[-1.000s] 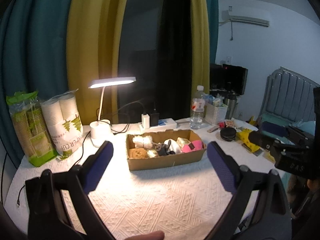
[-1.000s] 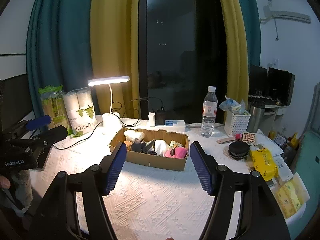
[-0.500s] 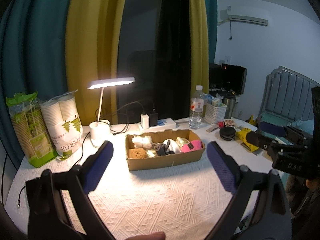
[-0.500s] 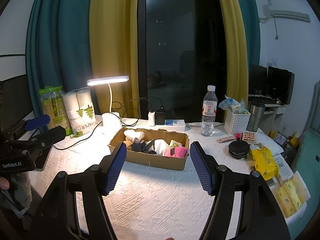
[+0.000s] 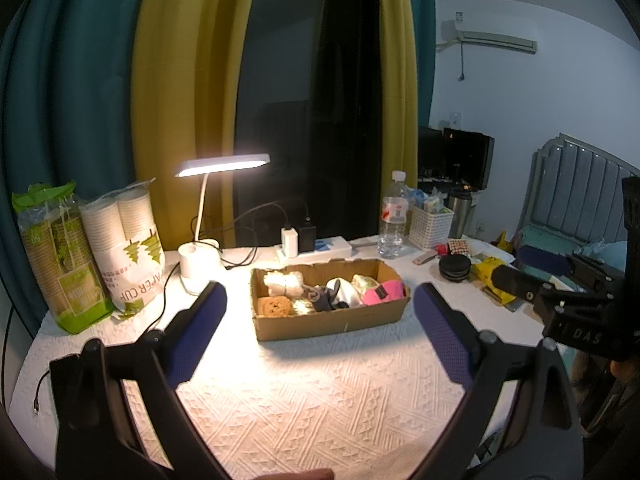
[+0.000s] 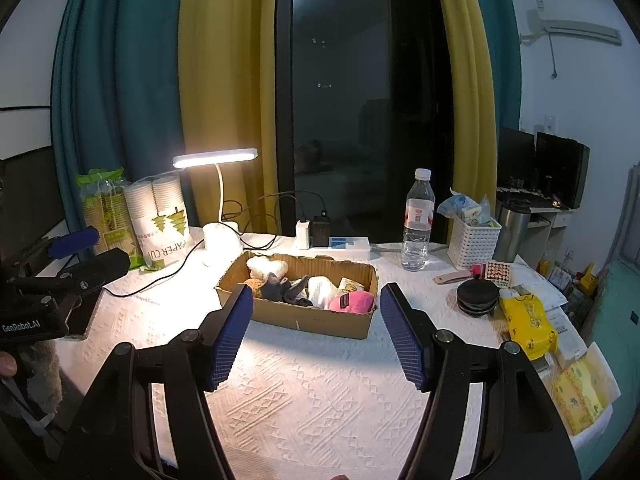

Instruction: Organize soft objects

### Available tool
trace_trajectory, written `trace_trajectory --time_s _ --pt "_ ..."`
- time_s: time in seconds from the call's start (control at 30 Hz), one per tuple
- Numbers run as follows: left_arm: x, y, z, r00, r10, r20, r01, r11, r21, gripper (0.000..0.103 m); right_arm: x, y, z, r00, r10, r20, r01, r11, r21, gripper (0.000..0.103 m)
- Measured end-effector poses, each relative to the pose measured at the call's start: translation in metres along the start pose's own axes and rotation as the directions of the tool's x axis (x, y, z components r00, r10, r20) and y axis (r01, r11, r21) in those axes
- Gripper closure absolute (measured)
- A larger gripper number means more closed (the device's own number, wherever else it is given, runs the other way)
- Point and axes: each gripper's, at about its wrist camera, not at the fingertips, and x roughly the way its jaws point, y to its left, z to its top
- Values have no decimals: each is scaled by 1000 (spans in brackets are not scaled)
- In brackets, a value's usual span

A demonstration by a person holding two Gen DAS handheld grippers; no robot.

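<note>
Ahead, cardboard box (image 5: 332,322) lies beyond both spread, empty tools.

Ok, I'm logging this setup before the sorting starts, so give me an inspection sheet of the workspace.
Surface: table under a white embossed cloth, lit by the desk lamp.
Job's things: cardboard box at mid-table holding soft items, among them a pink plush, a grey piece and a cream plush.
Clutter: paper cup packs, water bottle, white basket, black discs, yellow packet.
Grippers: left claw and right claw both open and empty, short of the box.
Cables: lamp cord and charger leads run to the power strip.
Surroundings: teal and yellow curtains, dark window, air conditioner.
</note>
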Motion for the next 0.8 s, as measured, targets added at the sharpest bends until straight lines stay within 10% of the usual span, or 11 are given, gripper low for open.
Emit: trace_trajectory --time_s 0.8 --pt "4 -5 -4 999 -21 -27 21 1000 -1 7 0 1 1 1000 1 -1 -1 1000 1 34"
